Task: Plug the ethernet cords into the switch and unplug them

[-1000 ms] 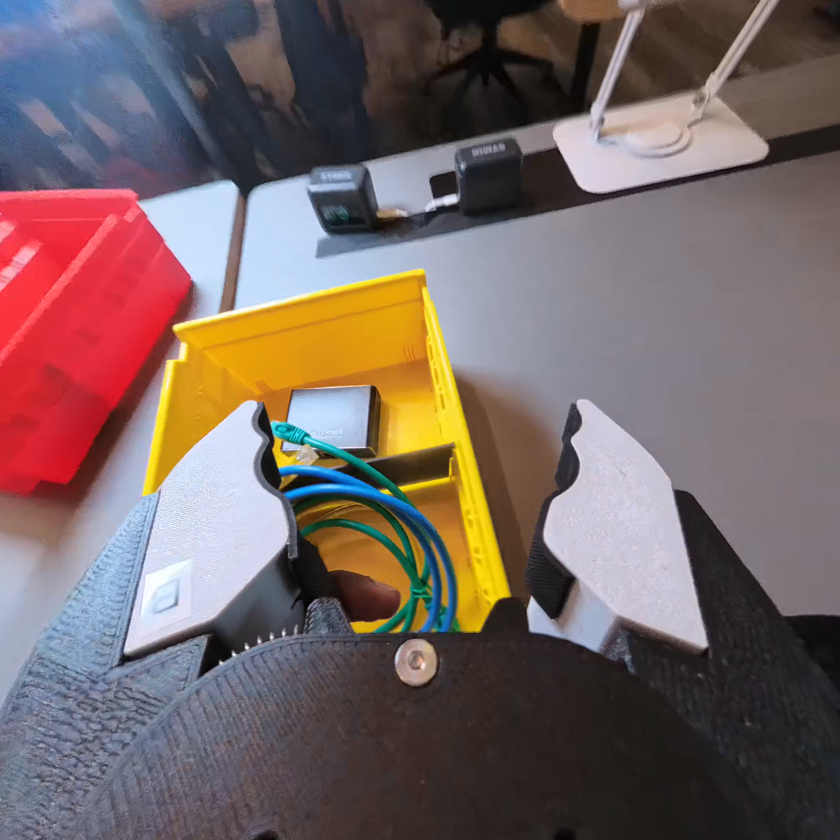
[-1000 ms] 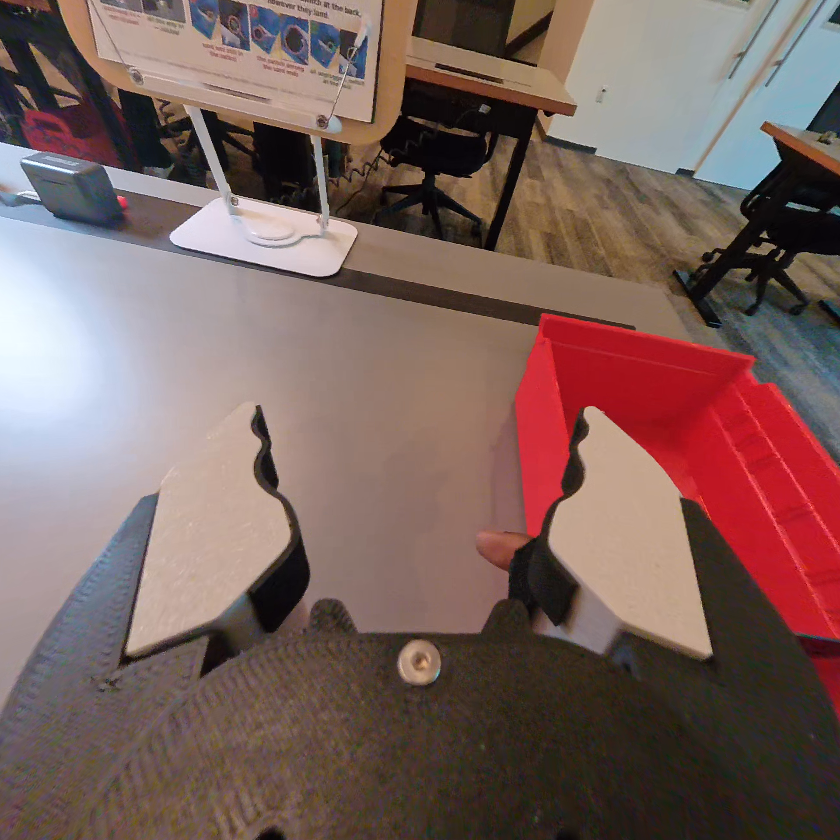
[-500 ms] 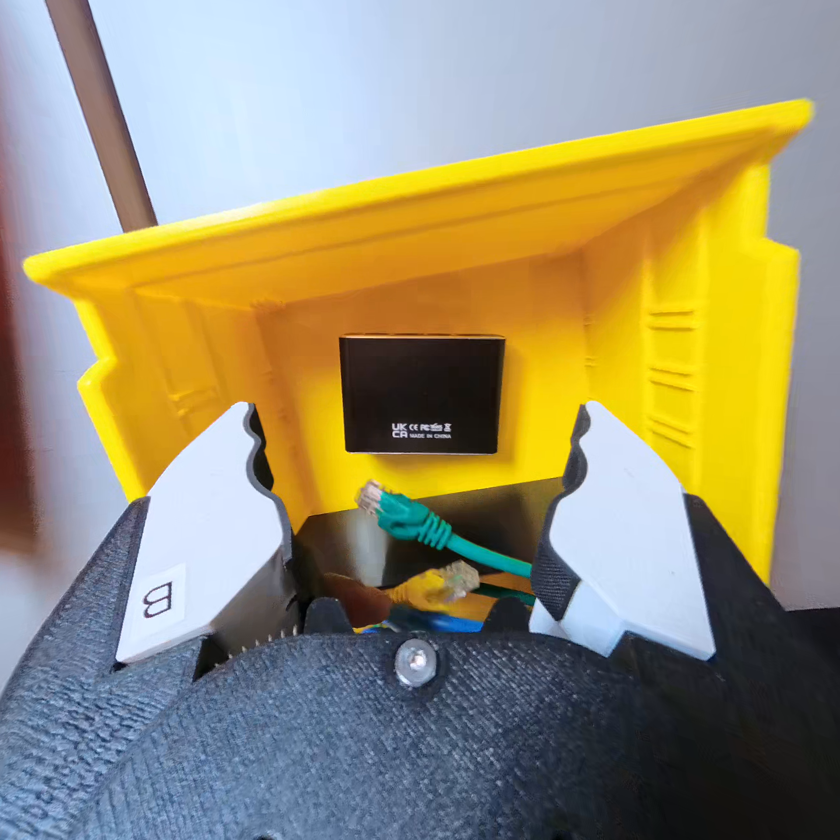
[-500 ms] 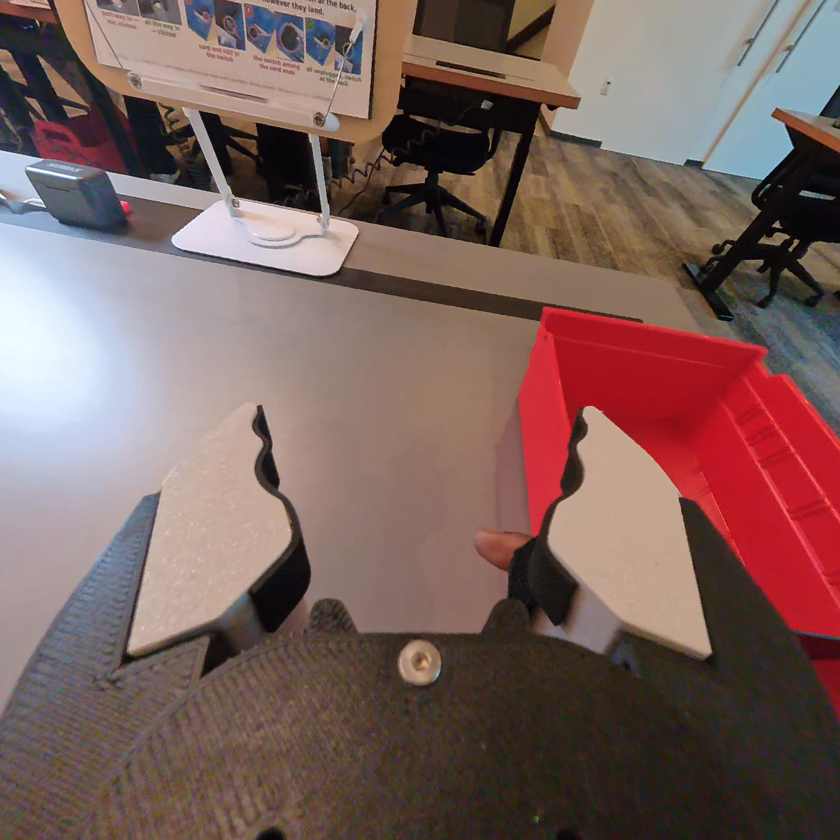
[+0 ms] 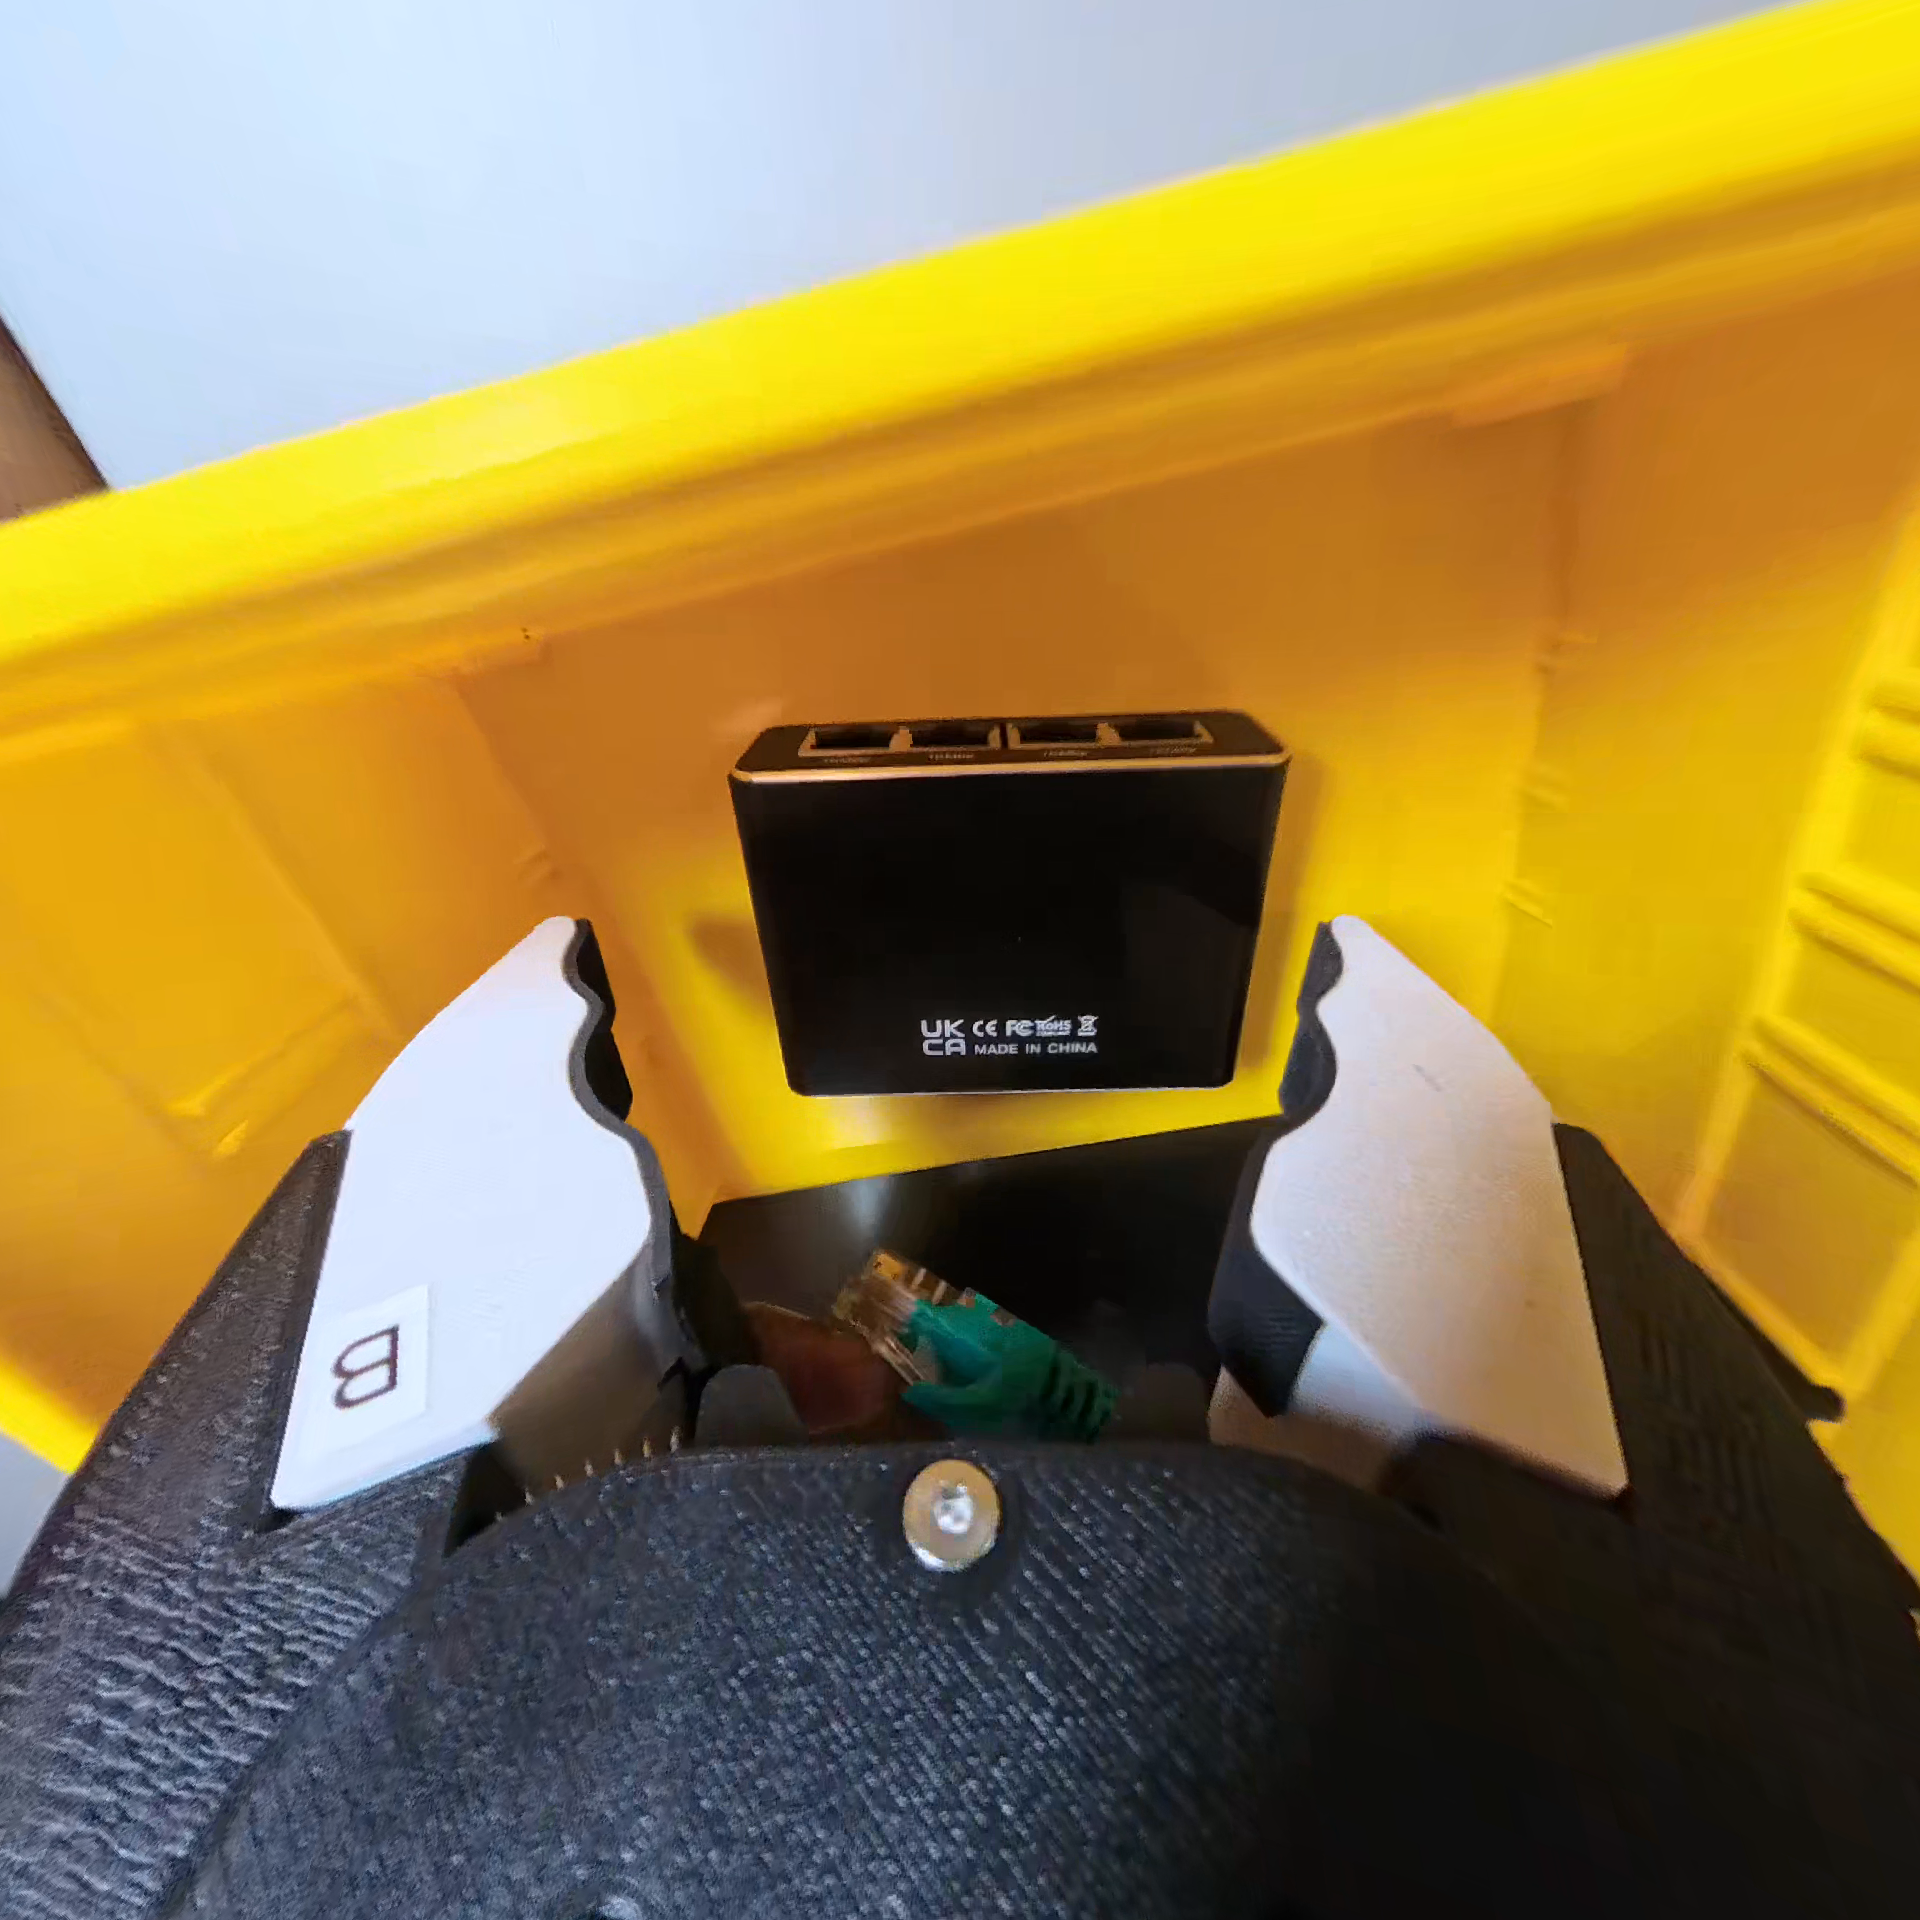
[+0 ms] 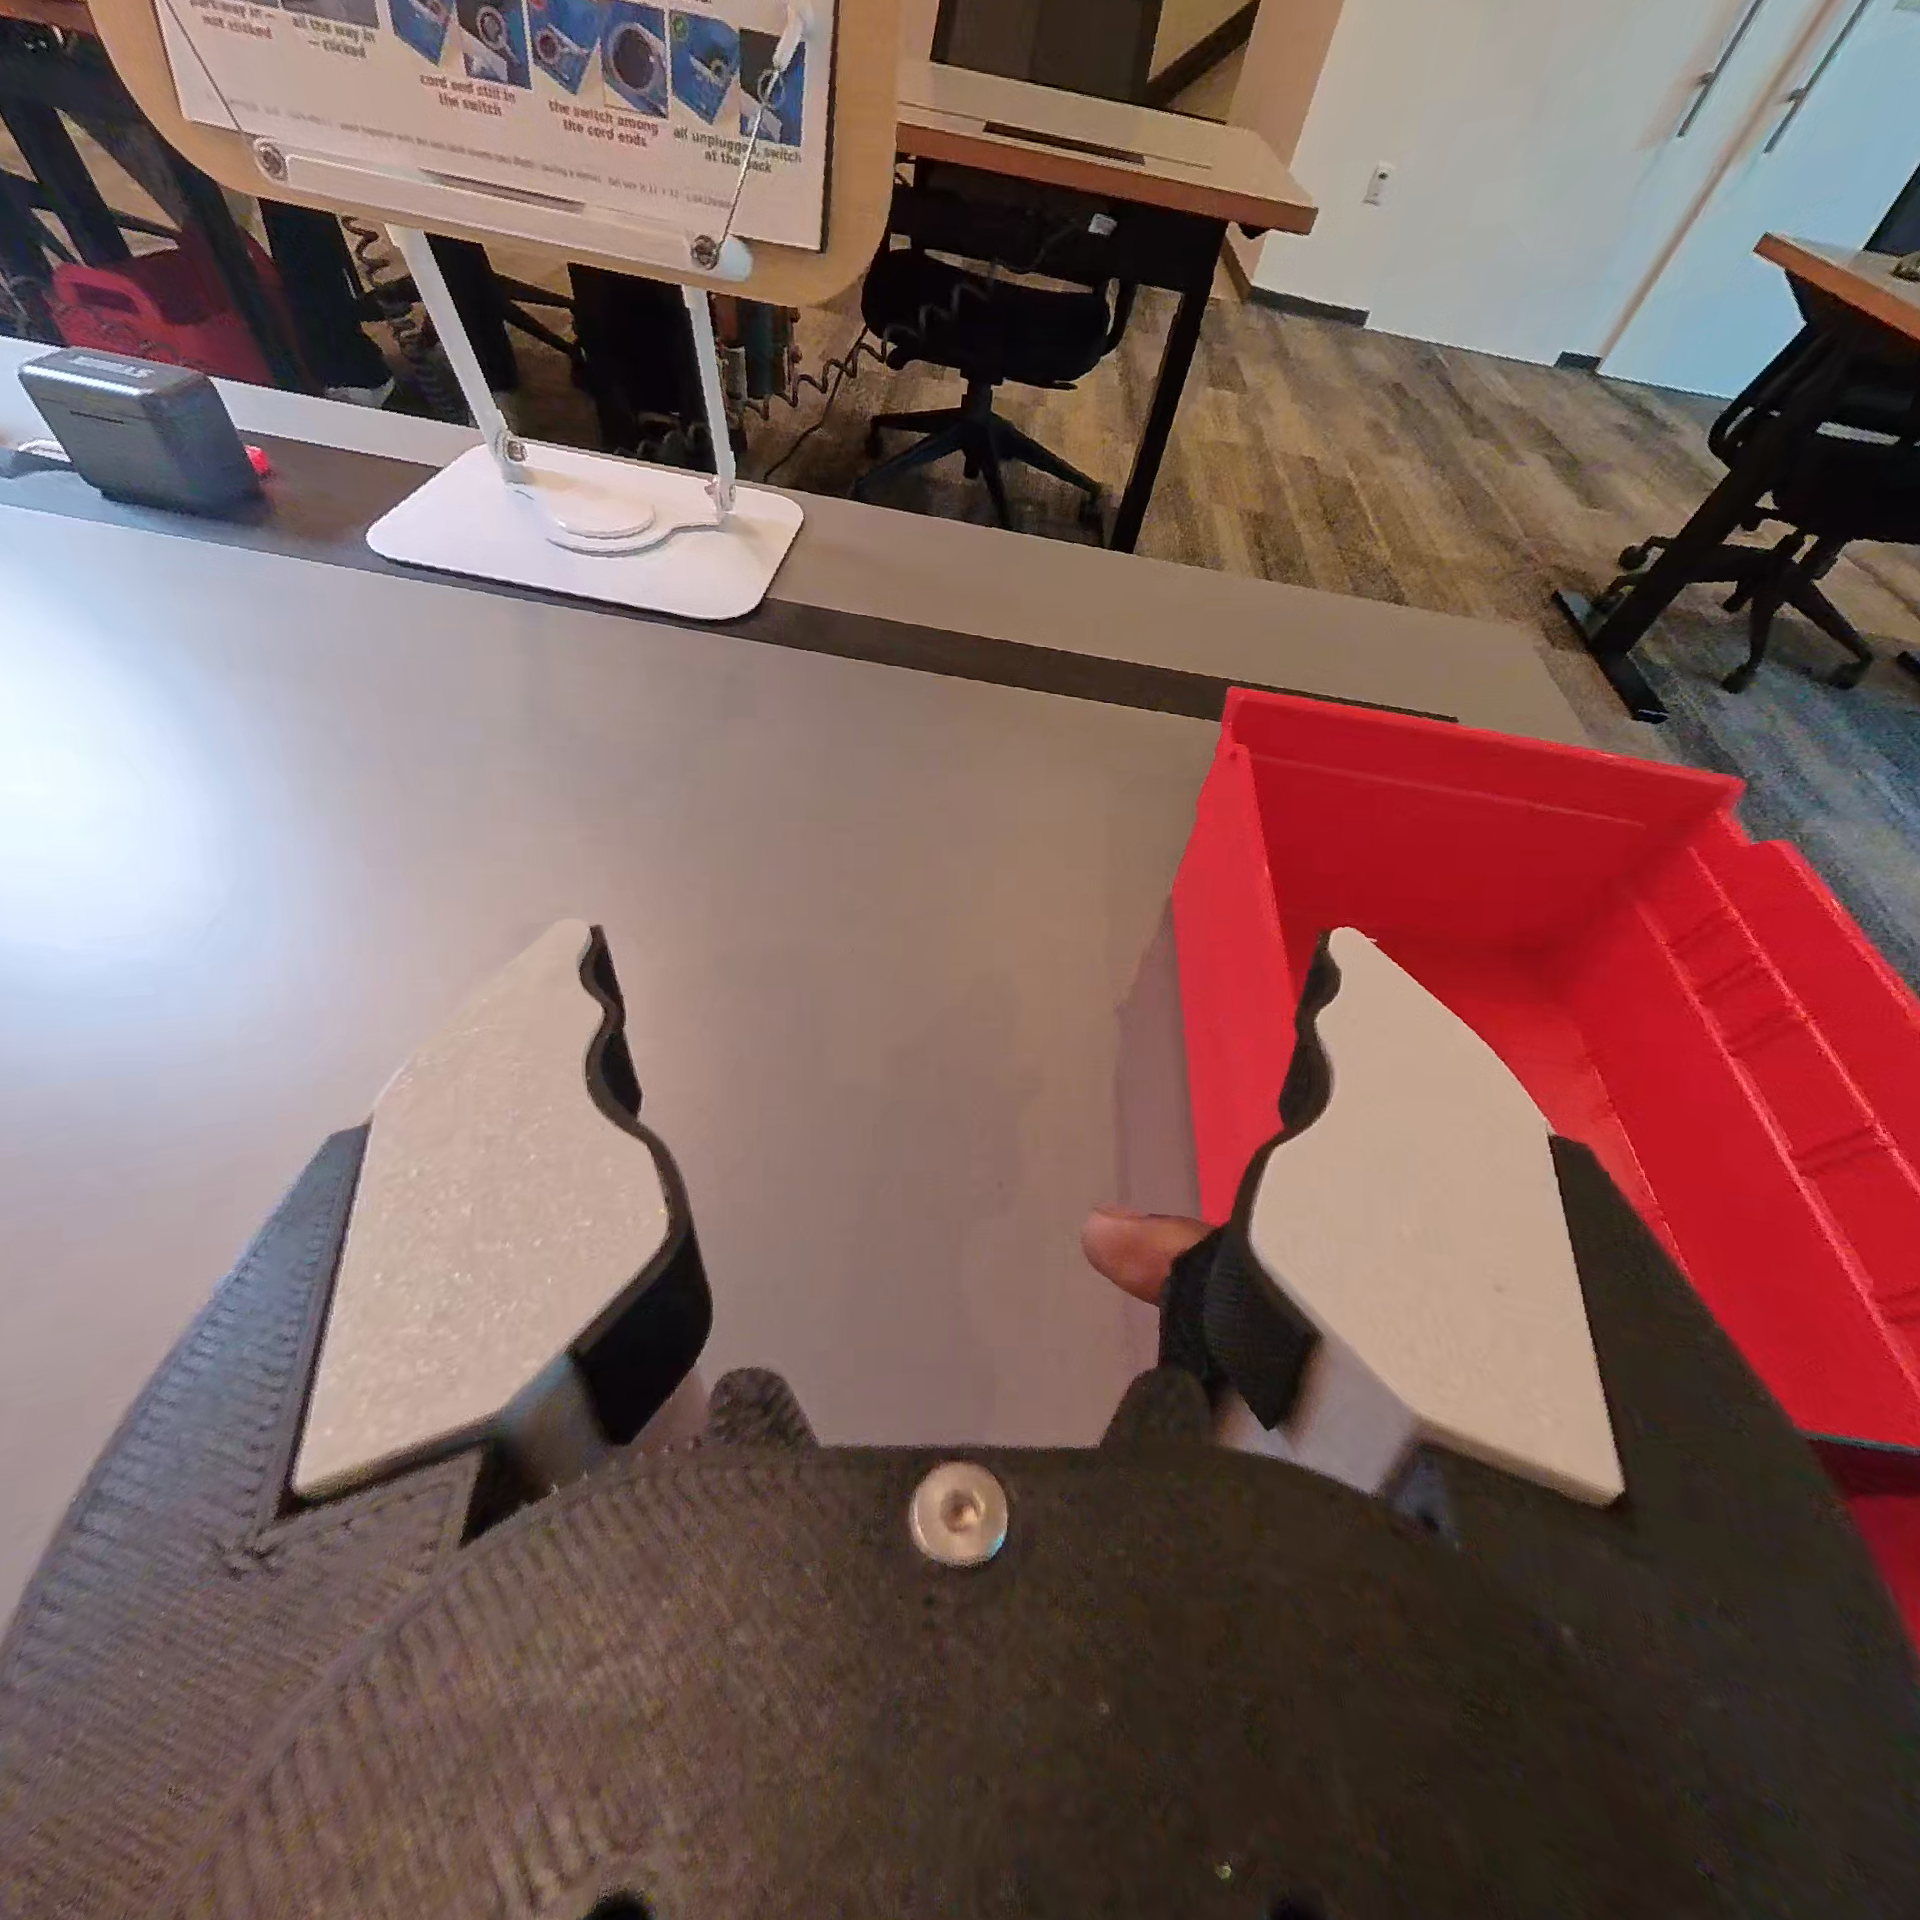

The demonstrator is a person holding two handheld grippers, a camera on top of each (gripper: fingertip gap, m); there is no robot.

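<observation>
Yellow plastic walls of a bin [image 5: 1039, 436] surround the black switch [image 5: 1003, 904], which lies flat on the bin floor with its row of ports facing the far wall, away from the camera. The left gripper [image 5: 956, 1049] hovers over it, jaws spread wide and empty. Just below, a green ethernet plug [image 5: 977, 1340] points up and left, beside a black divider [image 5: 966, 1216]. The right gripper [image 6: 961, 1039] hangs released above the grey desk [image 6: 520, 831], beside a red bin [image 6: 1455, 852]; office chairs and wood flooring lie beyond.
</observation>
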